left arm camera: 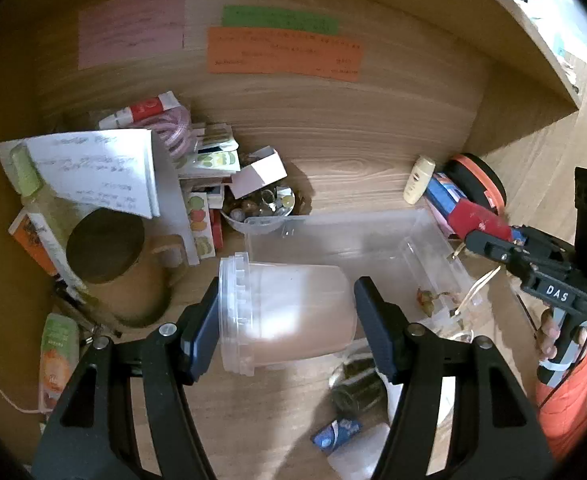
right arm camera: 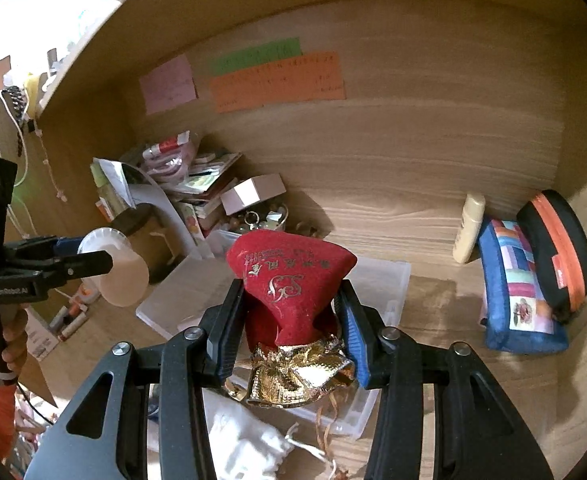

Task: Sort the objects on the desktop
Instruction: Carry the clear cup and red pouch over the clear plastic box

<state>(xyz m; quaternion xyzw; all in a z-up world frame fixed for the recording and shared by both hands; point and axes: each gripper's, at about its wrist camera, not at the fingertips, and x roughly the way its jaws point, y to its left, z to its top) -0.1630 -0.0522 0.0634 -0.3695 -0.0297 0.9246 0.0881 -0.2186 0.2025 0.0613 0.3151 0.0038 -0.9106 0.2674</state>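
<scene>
The left gripper (left arm camera: 285, 320) was clamped on a translucent round plastic tub (left arm camera: 285, 316) lying sideways between its pads, rim toward the left pad; tub held up above the wooden desk (left arm camera: 373, 168), over the near-left corner of a clear flat plastic organiser box (left arm camera: 333, 236); the right gripper (right arm camera: 289, 312) was clenched on a red velvet drawstring pouch with gold lettering and a gold foil neck (right arm camera: 289, 280), pads pressing its waist, gold neck toward the camera, red body fanning out away from it; pouch held above the same clear box (right arm camera: 389, 276); in the left view the pouch showed red at the tip of the right gripper (left arm camera: 489, 240) above the box's right end; a blue patchwork fabric case (right arm camera: 517, 292) leaned against a black round zip case with orange band (right arm camera: 557, 248) at the right wall; a cream squeeze bottle (right arm camera: 469, 228) stood tilted against the back panel, just beside the blue case; a white drawstring bag (right arm camera: 245, 444) lay on the desk under the right gripper; clutter of cards and papers filled the back-left corner.
</scene>
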